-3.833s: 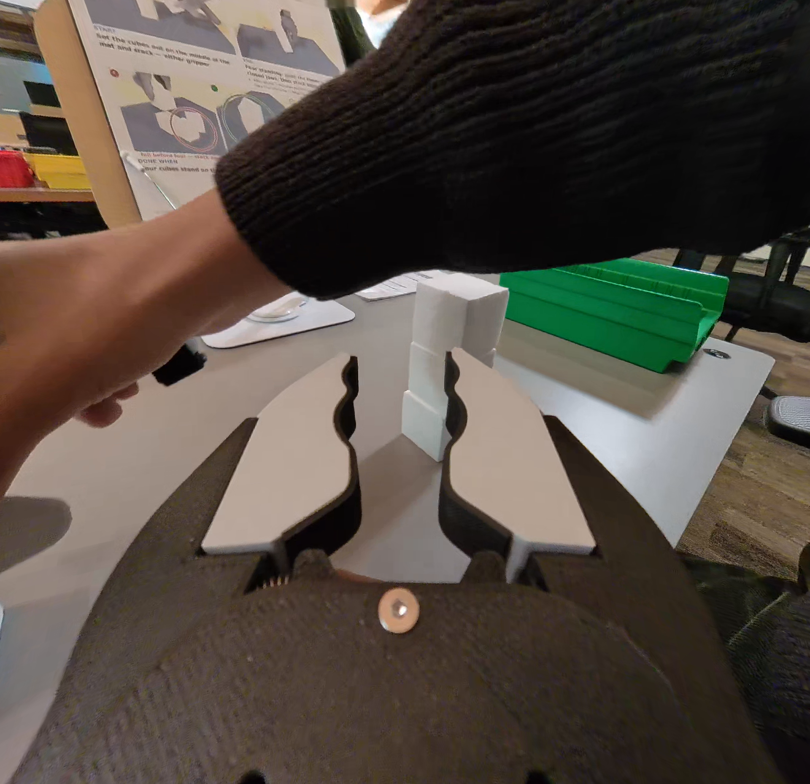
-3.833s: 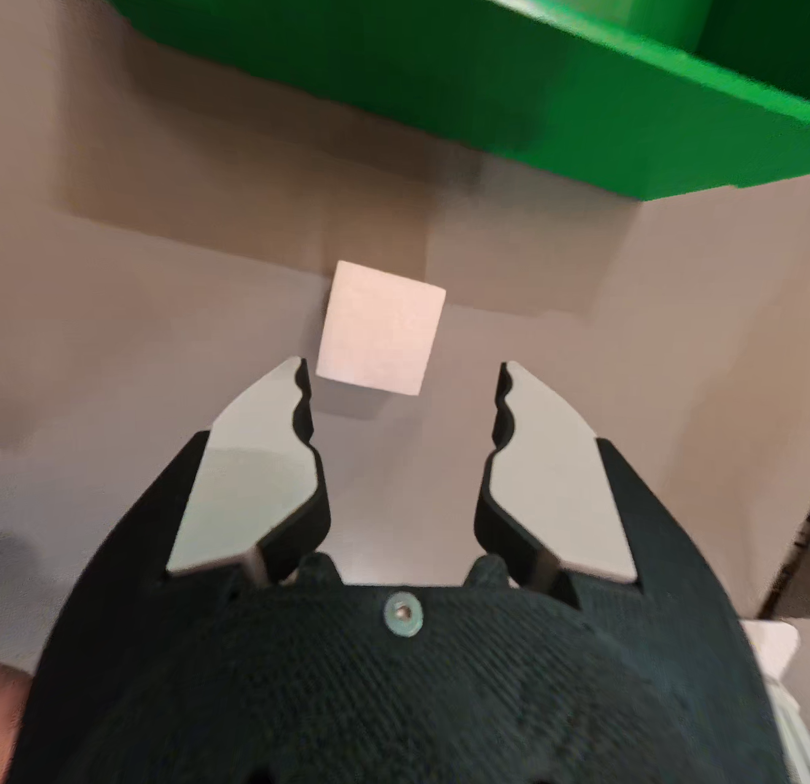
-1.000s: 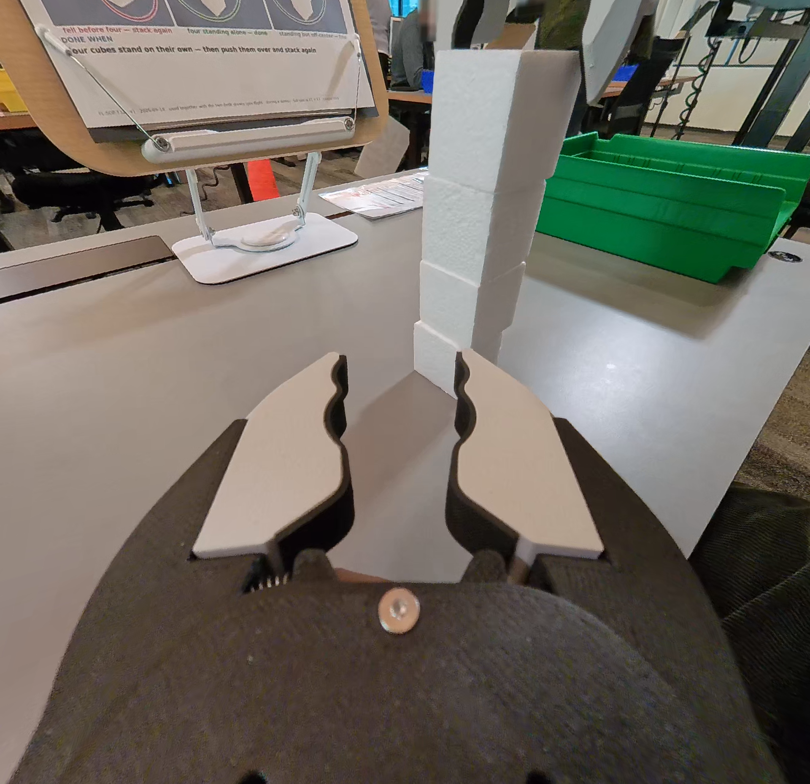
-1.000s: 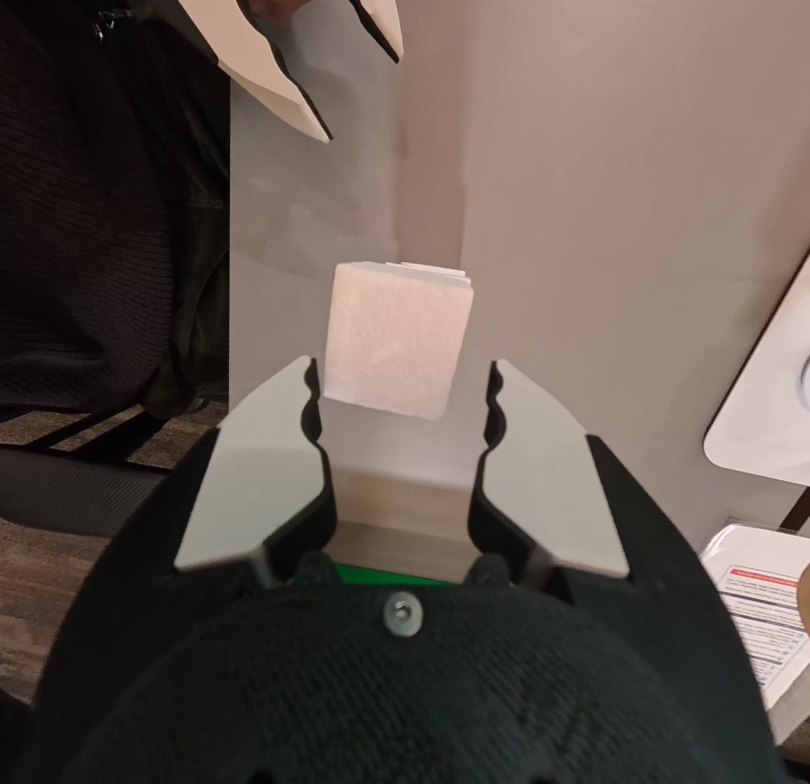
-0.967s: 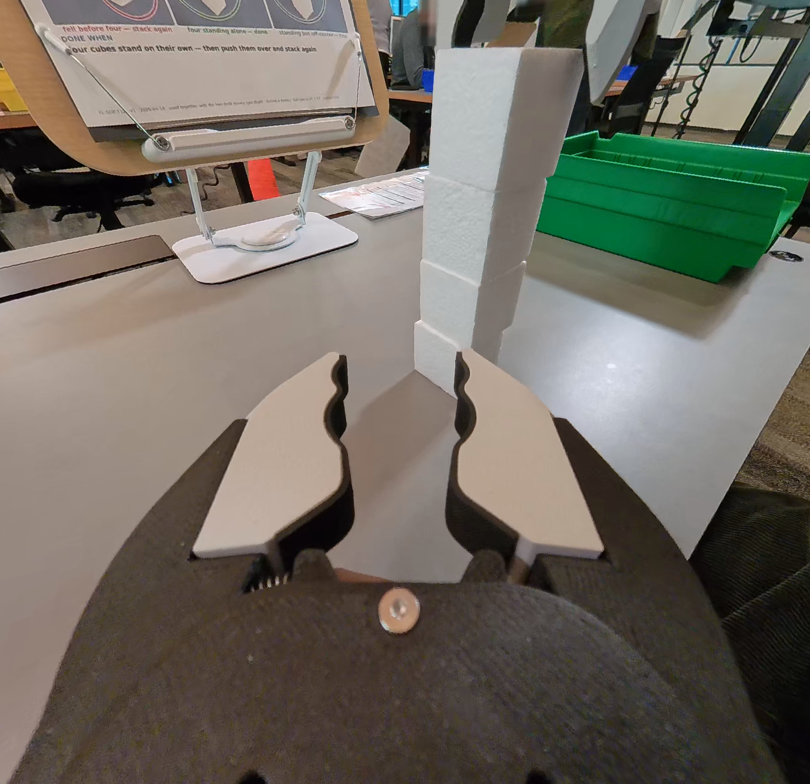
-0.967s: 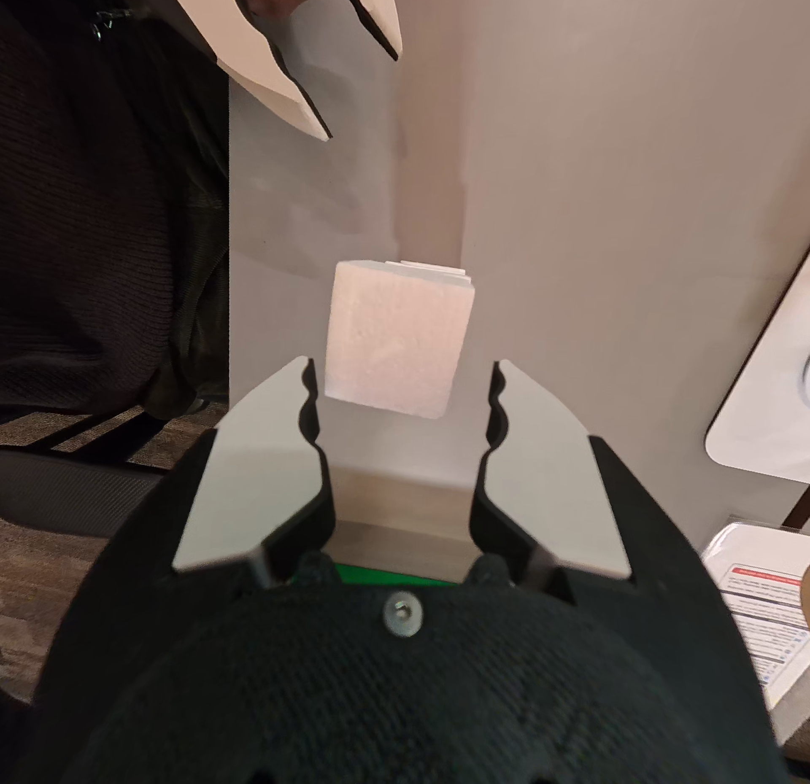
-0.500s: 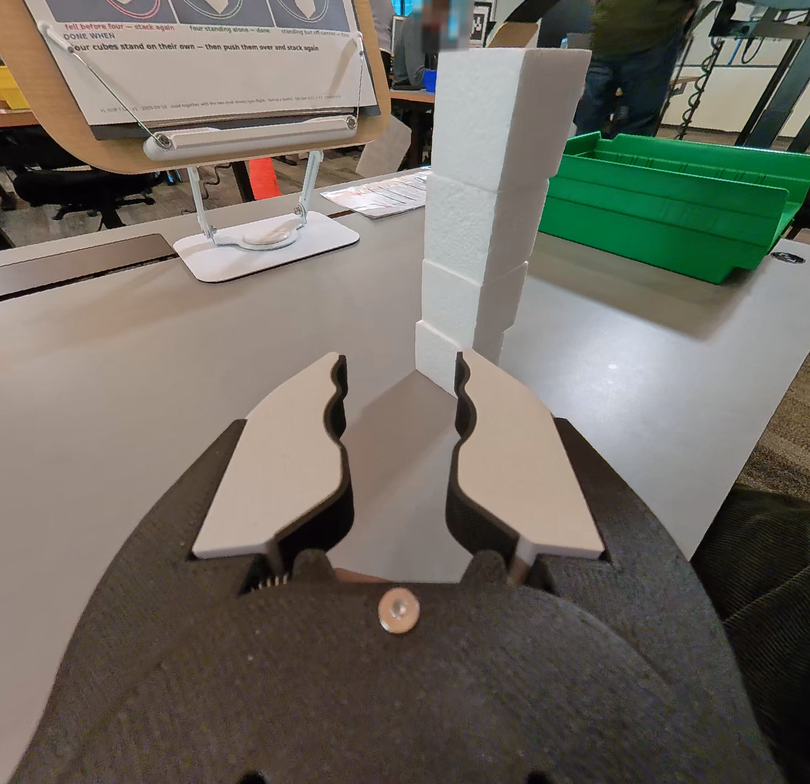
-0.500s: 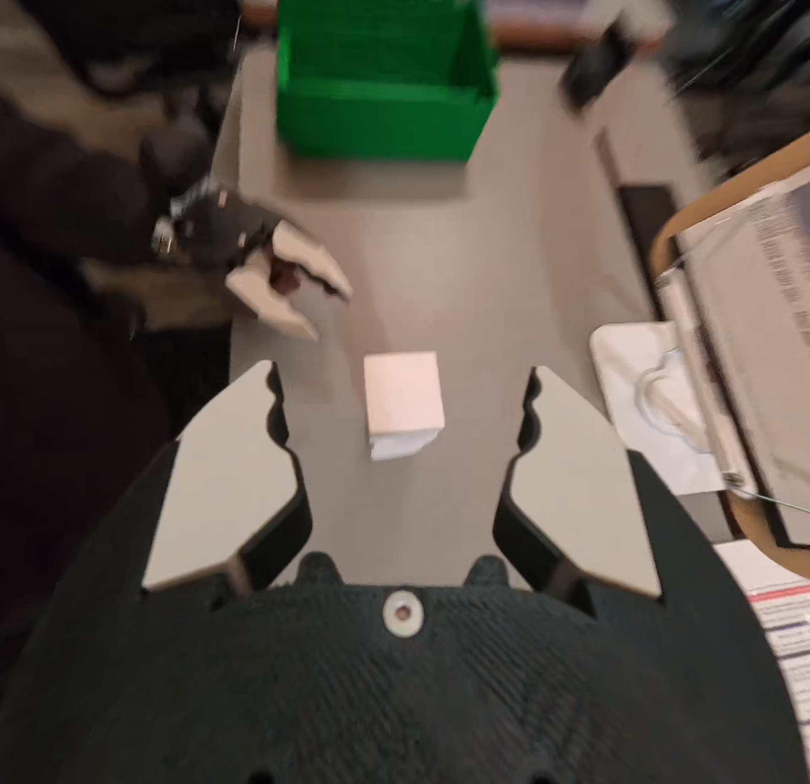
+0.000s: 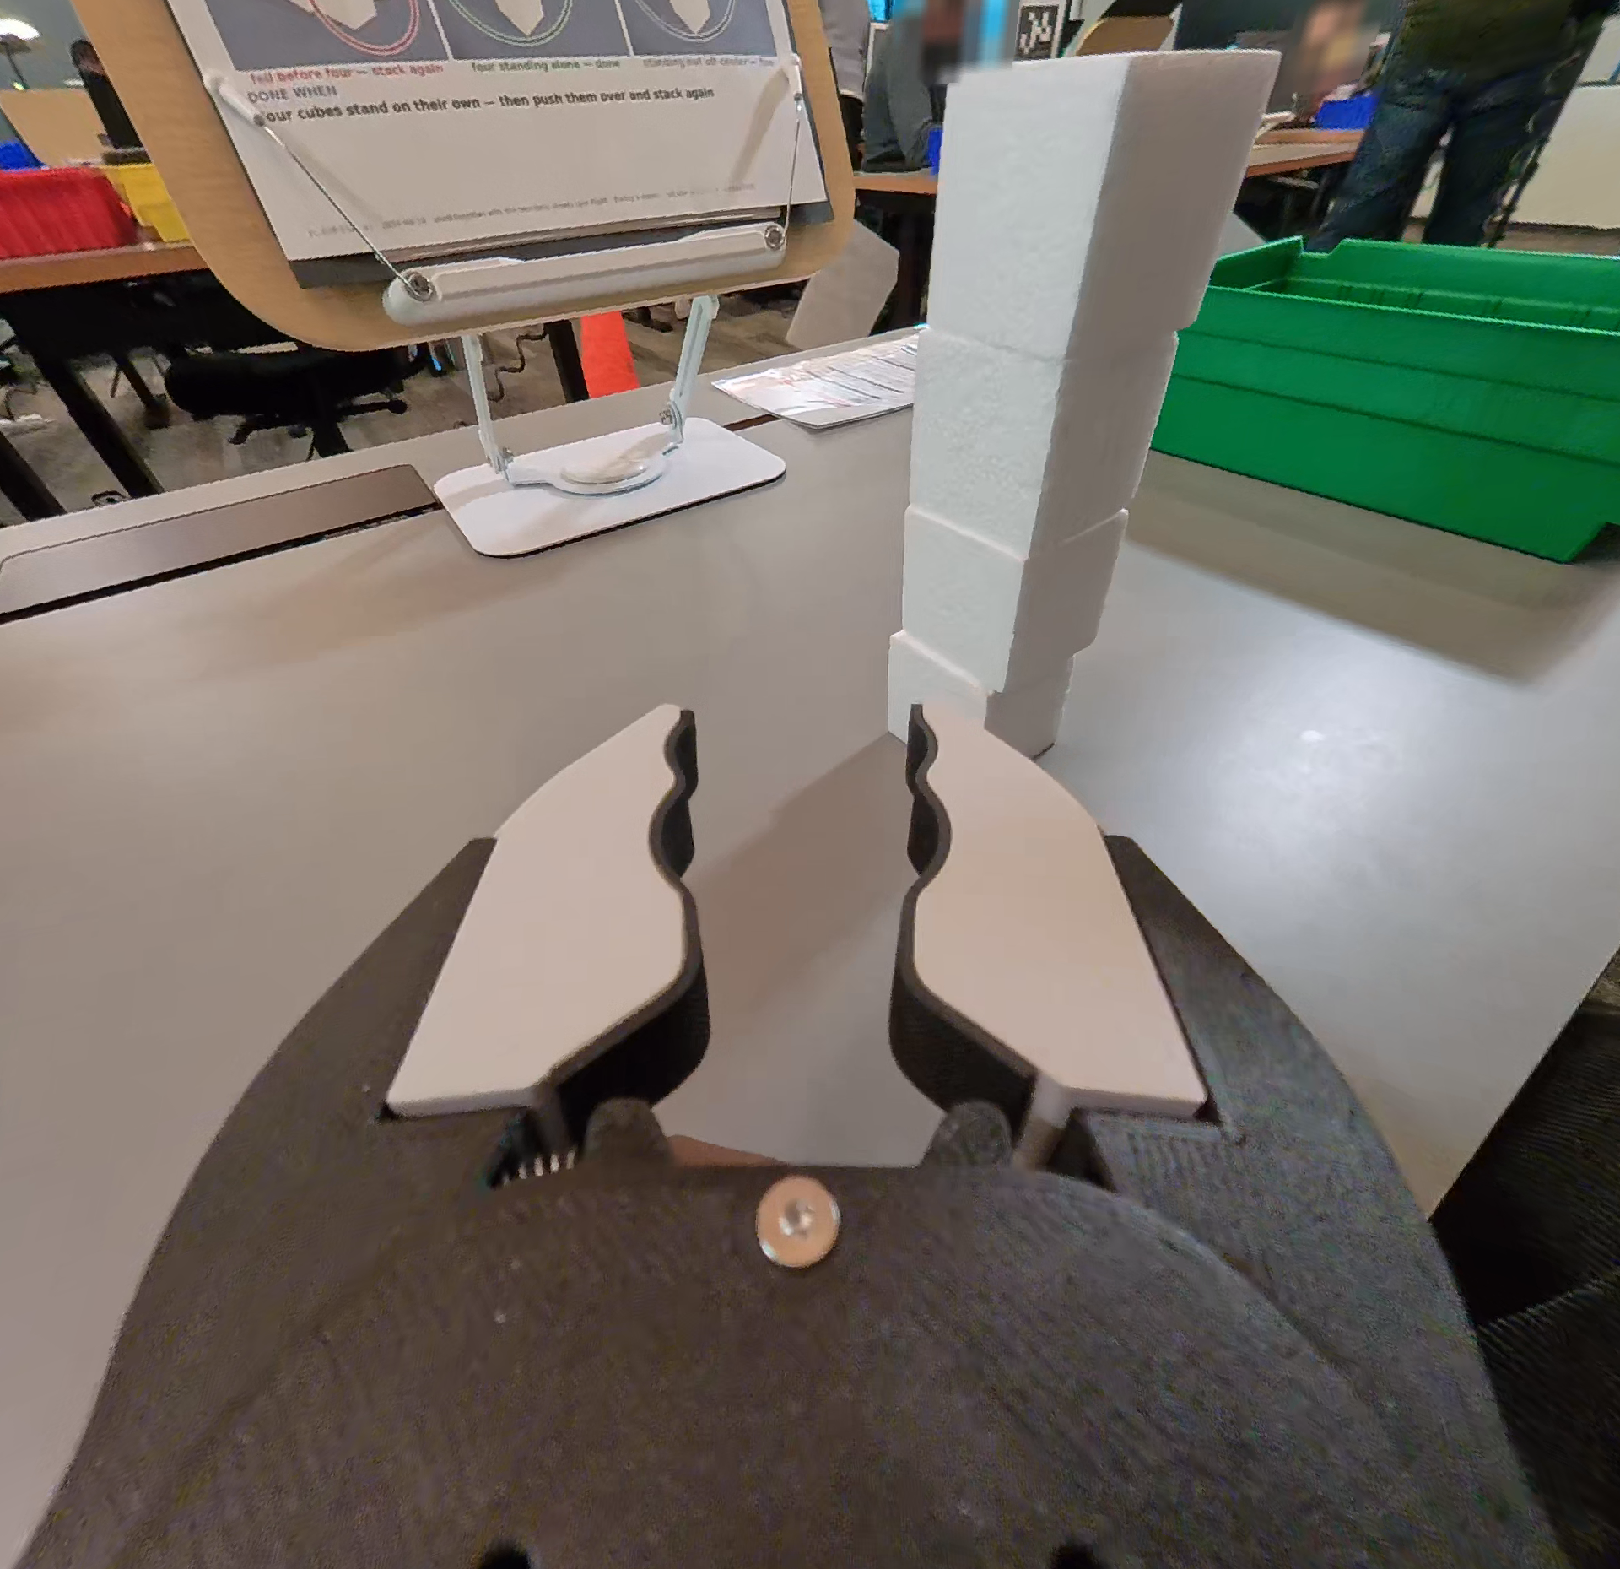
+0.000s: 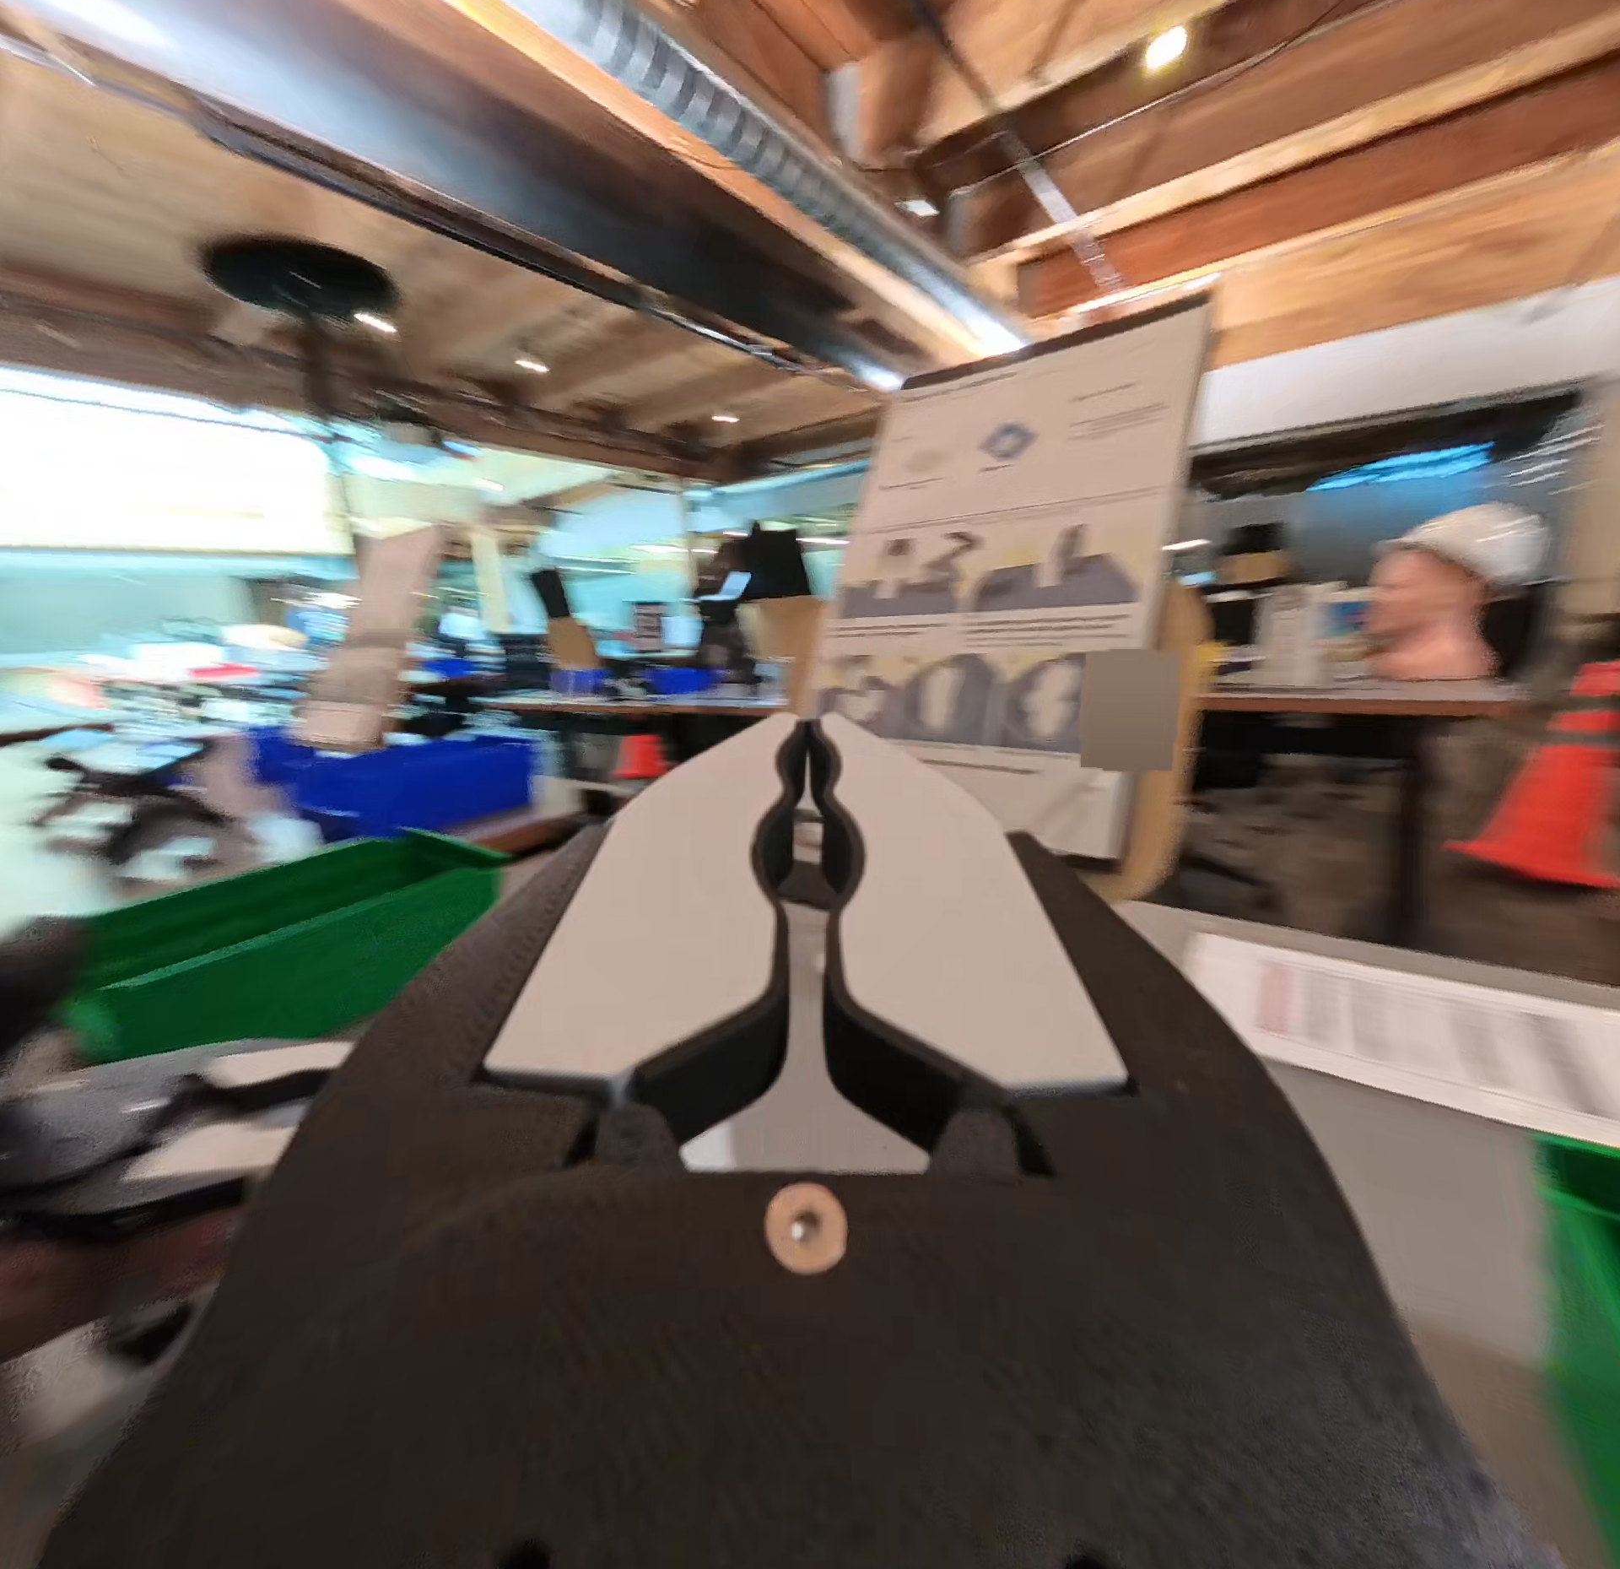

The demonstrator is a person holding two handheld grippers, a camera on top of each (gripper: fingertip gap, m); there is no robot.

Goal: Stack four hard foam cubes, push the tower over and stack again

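Note:
A tower of several white foam cubes stands on the grey table, slightly uneven, just beyond my left gripper's right fingertip. My left gripper is open and empty, low over the table in front of the tower. My right gripper is shut and empty, raised and pointing level across the room. The tower is not seen in the right wrist view, which is blurred.
A green bin stands right of the tower and shows in the right wrist view. An instruction board on a white stand is at the back left. Papers lie behind the tower. The table edge runs along the right. The left gripper's tips are roughly 30 cm from the right gripper's.
My right gripper has lifted away from above the tower, swung up to look level across the room, and closed. My left gripper has shifted slightly left. The tower stands unchanged.

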